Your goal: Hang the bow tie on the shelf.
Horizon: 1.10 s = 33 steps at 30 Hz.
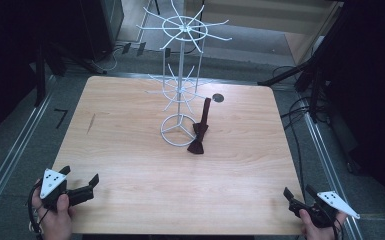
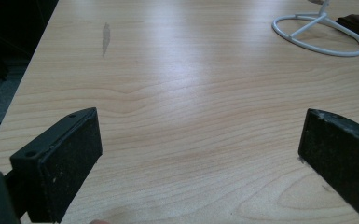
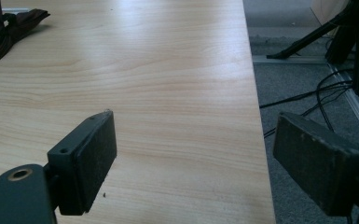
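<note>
At lower left of the high view, the left gripper [image 1: 82, 180] rests on the wooden surface [image 1: 130, 165], jaws spread with nothing between them. Toward upper centre, well apart from both grippers, a dark red bow tie [image 1: 198, 140] hangs against the white wire rack [image 1: 181, 75], its bow touching the rack's base ring. At lower right, the right gripper [image 1: 298, 193] sits at the surface's edge, jaws spread and empty.

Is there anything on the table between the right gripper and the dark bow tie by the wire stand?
Nothing visible. The right gripper, jaws open and empty, sits at the table's near right corner; bare wood lies between it and the bow tie. The white wire stand is on the bow tie's far left side, off that path.
</note>
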Each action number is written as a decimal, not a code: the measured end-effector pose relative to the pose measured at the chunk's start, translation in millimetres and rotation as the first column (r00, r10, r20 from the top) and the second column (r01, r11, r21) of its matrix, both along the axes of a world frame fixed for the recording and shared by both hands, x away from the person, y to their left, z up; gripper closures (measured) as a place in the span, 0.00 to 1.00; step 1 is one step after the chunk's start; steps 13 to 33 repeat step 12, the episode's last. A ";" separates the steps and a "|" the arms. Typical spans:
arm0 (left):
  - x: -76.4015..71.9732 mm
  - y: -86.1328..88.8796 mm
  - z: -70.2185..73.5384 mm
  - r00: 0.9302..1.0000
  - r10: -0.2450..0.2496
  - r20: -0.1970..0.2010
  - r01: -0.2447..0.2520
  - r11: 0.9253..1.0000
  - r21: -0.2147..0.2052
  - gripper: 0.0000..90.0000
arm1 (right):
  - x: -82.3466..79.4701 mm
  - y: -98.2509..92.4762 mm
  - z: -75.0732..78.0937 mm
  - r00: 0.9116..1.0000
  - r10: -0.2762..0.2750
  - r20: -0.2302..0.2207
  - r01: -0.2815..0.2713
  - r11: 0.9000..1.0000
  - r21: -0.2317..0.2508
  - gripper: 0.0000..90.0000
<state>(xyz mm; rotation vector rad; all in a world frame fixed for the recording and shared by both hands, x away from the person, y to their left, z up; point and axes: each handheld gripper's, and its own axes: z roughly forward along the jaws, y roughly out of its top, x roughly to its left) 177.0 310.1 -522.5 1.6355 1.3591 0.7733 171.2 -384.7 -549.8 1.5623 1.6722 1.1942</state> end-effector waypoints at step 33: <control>0.3 0.6 0.0 1.000 0.000 -0.005 0.000 1.000 -0.009 0.00 | 0.2 -4.0 -4.9 0.999 -0.032 -0.024 0.033 0.999 0.040 0.16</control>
